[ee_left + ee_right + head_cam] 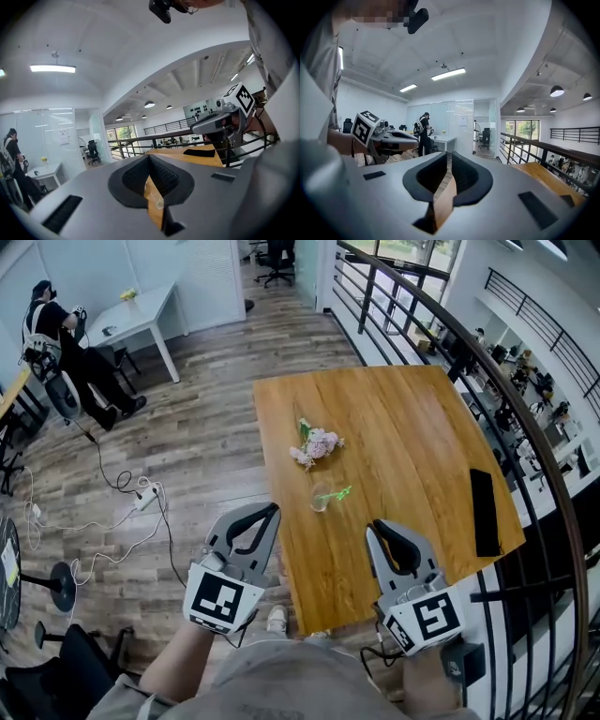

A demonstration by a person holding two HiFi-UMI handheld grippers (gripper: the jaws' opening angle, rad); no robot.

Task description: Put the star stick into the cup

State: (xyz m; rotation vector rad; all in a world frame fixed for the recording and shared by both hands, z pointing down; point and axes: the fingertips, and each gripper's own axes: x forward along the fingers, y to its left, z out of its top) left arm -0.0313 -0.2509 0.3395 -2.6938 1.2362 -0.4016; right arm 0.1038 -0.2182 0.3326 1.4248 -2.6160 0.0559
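A small clear glass cup (321, 499) stands on the wooden table (422, 427), a little back from its near edge. The green star stick (338, 493) leans out of the cup, its star end pointing right. My left gripper (272, 510) hovers off the table's left edge, left of the cup, jaws shut and empty. My right gripper (379, 525) is over the near part of the table, right of and nearer than the cup, its jaws drawn together with nothing between them. In the left gripper view the cup (160, 202) shows below the shut jaws.
A pink flower sprig (316, 444) lies behind the cup. A flat black object (485, 512) lies near the table's right edge, beside a black railing (525, 409). Cables and a power strip (145, 495) trail over the floor at left. A person stands by a white desk (141, 310).
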